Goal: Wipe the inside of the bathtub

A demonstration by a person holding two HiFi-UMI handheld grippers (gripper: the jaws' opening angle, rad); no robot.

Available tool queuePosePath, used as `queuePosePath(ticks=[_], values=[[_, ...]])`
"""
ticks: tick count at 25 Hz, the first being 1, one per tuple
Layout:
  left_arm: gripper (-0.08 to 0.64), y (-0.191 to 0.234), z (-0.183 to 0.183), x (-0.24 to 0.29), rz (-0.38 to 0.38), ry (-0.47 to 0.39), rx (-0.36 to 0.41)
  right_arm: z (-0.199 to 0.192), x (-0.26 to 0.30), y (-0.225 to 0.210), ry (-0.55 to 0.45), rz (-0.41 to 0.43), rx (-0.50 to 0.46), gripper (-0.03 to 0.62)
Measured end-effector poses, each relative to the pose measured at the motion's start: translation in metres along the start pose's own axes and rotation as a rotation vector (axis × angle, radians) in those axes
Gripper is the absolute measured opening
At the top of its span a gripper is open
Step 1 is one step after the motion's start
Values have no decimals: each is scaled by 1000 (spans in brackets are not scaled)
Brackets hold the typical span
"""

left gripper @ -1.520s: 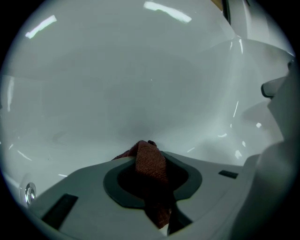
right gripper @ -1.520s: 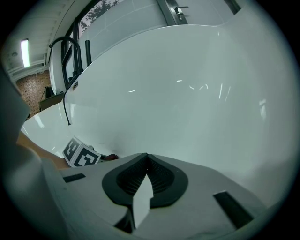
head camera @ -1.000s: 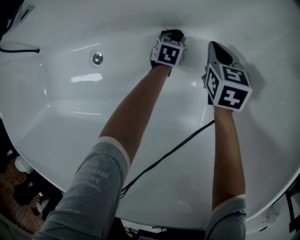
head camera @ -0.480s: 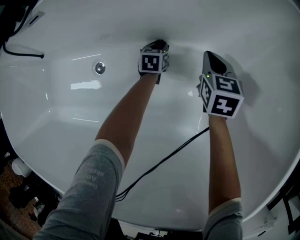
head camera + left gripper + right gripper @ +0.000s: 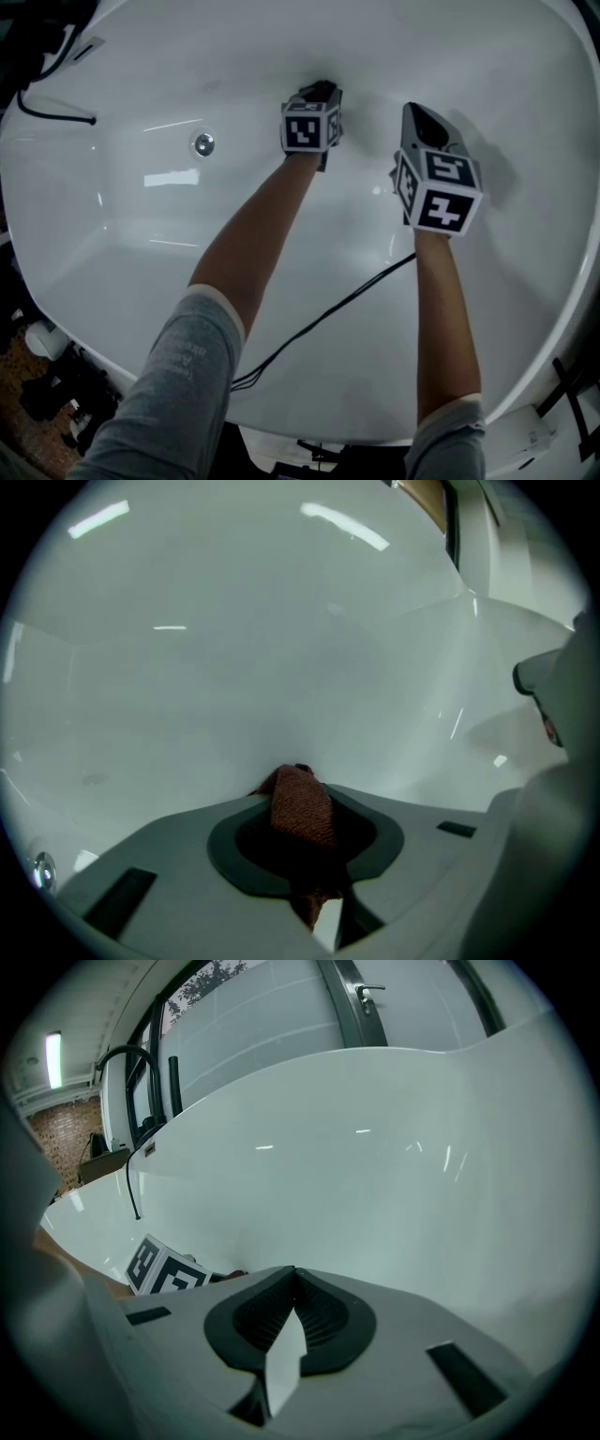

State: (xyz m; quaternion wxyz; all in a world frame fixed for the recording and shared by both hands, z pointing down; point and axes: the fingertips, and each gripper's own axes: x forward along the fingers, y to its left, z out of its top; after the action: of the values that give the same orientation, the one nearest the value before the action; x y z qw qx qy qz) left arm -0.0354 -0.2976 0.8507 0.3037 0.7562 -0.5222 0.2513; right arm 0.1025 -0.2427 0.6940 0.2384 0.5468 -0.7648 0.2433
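I look down into a white bathtub (image 5: 141,234). My left gripper (image 5: 319,91) reaches to the far inner wall and is shut on a reddish-brown cloth (image 5: 302,803), whose tip presses against the tub wall (image 5: 281,667). In the head view only a dark bit of the cloth (image 5: 322,89) shows beyond the marker cube. My right gripper (image 5: 419,114) hovers to the right of it, jaws closed together with nothing between them (image 5: 295,1274), pointing at the far wall (image 5: 394,1176). From the right gripper view the left gripper's marker cube (image 5: 161,1269) shows at lower left.
A round chrome drain fitting (image 5: 203,143) sits on the tub wall at left. A black cable (image 5: 328,314) trails from the right gripper across the tub floor. A black hose (image 5: 42,111) lies over the left rim. Clutter (image 5: 52,380) stands on the floor outside the tub.
My left gripper with the cloth has slid leftward along the far wall, then held nearly still. The right gripper has drifted slightly left and stays shut.
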Motion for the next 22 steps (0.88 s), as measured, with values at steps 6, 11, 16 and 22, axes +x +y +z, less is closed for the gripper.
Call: queuePosePath(ticks=[6, 11, 16, 22], values=[[89, -17, 57, -37, -19, -37, 0, 45, -33, 5, -14, -6, 8, 6], [89, -46, 113, -77, -21, -57, 19, 88, -79, 9, -32, -2, 7, 6], [89, -64, 176, -115, -34, -108, 45, 127, -118, 10, -45, -7, 7, 6], [89, -60, 235, -159, -18, -162, 49, 159, -158, 26, -55, -14, -4, 6]])
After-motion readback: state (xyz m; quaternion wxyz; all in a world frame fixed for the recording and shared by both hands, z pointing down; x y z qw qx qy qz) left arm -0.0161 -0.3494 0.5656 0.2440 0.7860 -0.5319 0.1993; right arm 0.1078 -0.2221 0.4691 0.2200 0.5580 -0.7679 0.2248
